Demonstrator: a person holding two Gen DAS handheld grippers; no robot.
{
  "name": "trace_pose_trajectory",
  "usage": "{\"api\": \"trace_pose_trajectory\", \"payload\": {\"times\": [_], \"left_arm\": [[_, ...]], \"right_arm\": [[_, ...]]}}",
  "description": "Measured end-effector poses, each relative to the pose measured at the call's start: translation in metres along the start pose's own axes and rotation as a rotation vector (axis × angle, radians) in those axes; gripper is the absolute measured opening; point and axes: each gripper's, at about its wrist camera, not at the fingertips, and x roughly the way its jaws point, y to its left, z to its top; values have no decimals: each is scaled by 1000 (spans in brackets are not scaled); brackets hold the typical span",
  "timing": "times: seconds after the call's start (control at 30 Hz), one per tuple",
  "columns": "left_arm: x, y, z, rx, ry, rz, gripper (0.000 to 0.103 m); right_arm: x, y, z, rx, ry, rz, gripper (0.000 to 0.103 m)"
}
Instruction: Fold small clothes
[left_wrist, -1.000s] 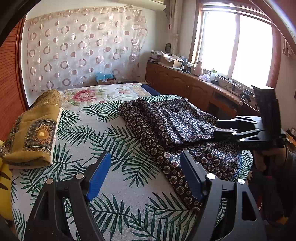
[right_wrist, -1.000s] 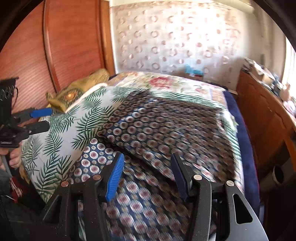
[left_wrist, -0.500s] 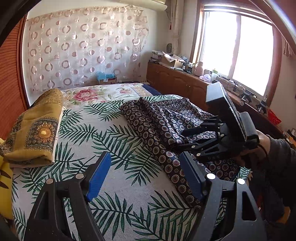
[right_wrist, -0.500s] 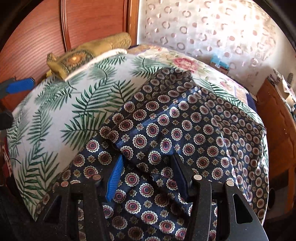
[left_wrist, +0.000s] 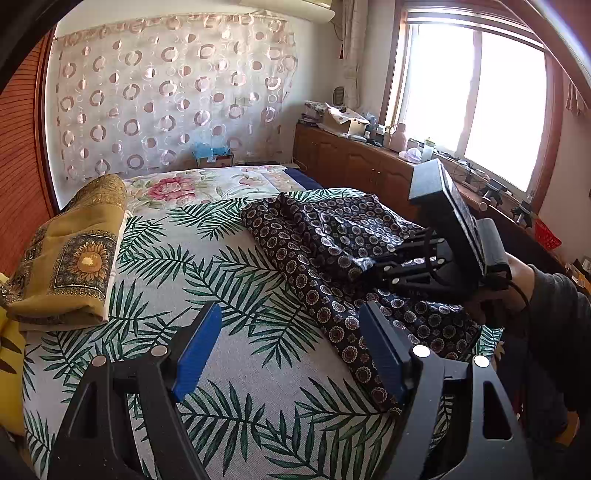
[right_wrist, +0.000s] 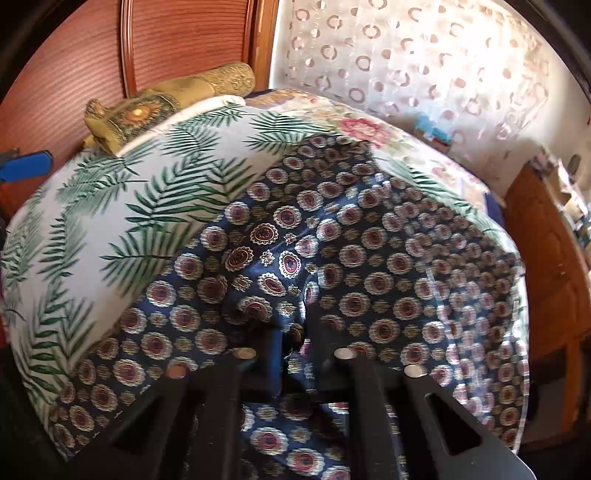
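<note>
A dark blue garment with round medallion print (left_wrist: 325, 236) lies crumpled on the right side of the palm-leaf bedspread (left_wrist: 207, 266). My left gripper (left_wrist: 291, 347) is open and empty, hovering over the bedspread just left of the garment's near edge. My right gripper (left_wrist: 365, 271) reaches in from the right and is shut on a fold of the garment (right_wrist: 273, 266). In the right wrist view its fingers (right_wrist: 291, 332) pinch the cloth, which bunches up between them.
A folded mustard cloth with a sunflower print (left_wrist: 70, 251) lies at the bed's left edge by the wooden headboard (left_wrist: 18, 147). A wooden cabinet with clutter (left_wrist: 369, 158) runs under the window at right. A patterned curtain (left_wrist: 170, 99) hangs behind the bed.
My right gripper lowered onto the garment and closed on a fold of it. My left gripper stayed open in about the same place.
</note>
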Motion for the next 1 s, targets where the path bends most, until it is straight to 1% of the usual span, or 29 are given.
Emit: {"api": "trace_pose_trajectory", "payload": {"times": [0.07,0.2,0.4,0.5,0.63,0.7,0.77,0.8,0.83,0.87,0.9,0.93,1.0], "left_arm": [[0,0,0,-1,0,0,77],[0,0,-1,-3,2,-1,77],[1,-2,-3,-1,4,0,77],[2,-2,-3,-1,7,0,77],[5,-3,-3,-2,13,0,77],[6,-3,-4,-2,15,1,77],[6,-2,-4,-2,17,1,77],[7,-2,-5,-3,20,2,78],[7,-2,-5,-3,22,1,77],[7,-2,-6,-2,23,1,77],[7,-3,-6,-1,24,1,77],[8,-3,-7,-2,26,1,77],[9,-3,-7,-4,30,-2,77]], "right_arm": [[-5,-3,2,5,-20,0,8],[-15,-22,9,40,-63,-52,7],[-22,-71,25,124,-89,-145,7],[-19,-96,33,173,-87,-192,7],[-9,-121,41,236,-72,-247,8],[-3,-132,44,278,-61,-281,8],[1,-144,46,333,-49,-297,8],[5,-146,49,357,-43,-306,14],[5,-149,49,384,-35,-337,23],[5,-151,51,406,-31,-377,29],[2,-152,49,418,-41,-389,41],[1,-151,50,424,-50,-386,43],[-6,-147,46,433,-61,-364,43]]}}
